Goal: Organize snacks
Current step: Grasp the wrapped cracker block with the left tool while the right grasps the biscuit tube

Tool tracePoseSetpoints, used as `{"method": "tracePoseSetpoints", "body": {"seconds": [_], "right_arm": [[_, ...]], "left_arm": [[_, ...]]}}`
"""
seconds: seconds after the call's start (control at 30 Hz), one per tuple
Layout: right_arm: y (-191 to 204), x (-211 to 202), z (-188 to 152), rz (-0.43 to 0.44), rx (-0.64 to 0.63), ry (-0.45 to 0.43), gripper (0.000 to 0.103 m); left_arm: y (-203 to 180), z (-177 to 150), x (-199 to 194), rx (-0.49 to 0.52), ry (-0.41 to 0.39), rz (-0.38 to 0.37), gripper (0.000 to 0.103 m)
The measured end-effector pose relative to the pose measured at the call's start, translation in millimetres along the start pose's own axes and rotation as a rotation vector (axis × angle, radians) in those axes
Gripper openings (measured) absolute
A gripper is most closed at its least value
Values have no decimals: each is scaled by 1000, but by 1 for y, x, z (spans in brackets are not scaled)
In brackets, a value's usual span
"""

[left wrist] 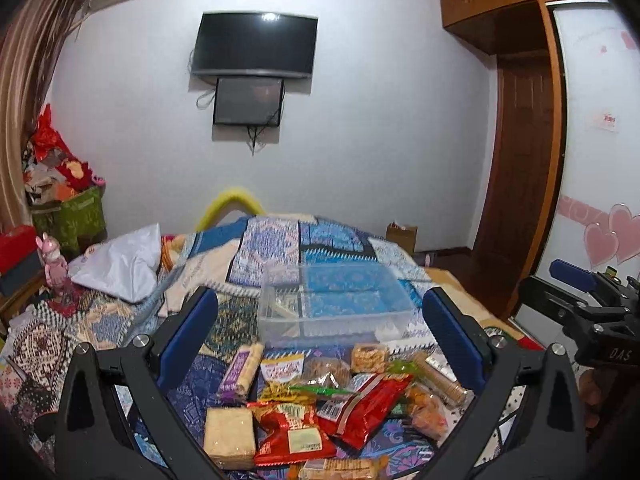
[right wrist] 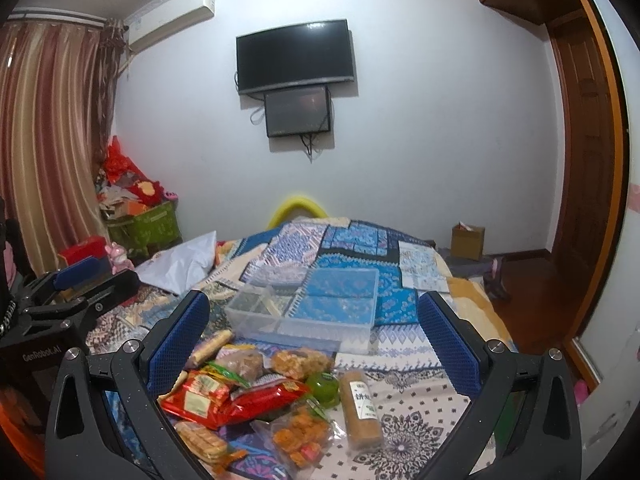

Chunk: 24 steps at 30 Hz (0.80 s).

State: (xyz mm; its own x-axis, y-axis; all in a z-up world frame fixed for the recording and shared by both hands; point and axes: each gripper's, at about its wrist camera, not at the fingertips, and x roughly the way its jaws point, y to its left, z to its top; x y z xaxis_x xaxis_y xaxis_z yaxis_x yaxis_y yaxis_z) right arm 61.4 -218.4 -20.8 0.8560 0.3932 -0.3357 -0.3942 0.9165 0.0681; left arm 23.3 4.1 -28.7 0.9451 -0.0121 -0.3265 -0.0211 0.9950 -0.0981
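We have both tools spread wide, holding nothing: left tool (left wrist: 316,316) and right tool (right wrist: 314,316) hover over the snack pile (left wrist: 320,404) on the bed (left wrist: 280,240). The clear plastic box (left wrist: 332,300), divided into compartments and looking mostly empty, sits just behind the pile. Risks, in our judgement: the packs overlap, so closing on the red bag (left wrist: 360,404) could drag its neighbours; slick wrappers may slip from the pads; the biscuit roll (right wrist: 362,412) could roll on the soft quilt; a hard squeeze may crush the crackers (left wrist: 229,434); the light box could shift when nudged.
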Motion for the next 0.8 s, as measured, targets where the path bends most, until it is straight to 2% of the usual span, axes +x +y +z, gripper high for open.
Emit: {"method": "tracePoseSetpoints", "body": {"seconds": [0.37, 0.6, 0.8], "right_arm": [[-36, 45, -41, -55, 33, 213, 103], [-58, 68, -64, -60, 94, 343, 103], [-71, 86, -84, -67, 132, 439, 103]], "left_arm": [[43, -55, 66, -69, 299, 79, 103], [63, -100, 98, -137, 491, 83, 103], [61, -116, 110, -168, 550, 59, 103]]}}
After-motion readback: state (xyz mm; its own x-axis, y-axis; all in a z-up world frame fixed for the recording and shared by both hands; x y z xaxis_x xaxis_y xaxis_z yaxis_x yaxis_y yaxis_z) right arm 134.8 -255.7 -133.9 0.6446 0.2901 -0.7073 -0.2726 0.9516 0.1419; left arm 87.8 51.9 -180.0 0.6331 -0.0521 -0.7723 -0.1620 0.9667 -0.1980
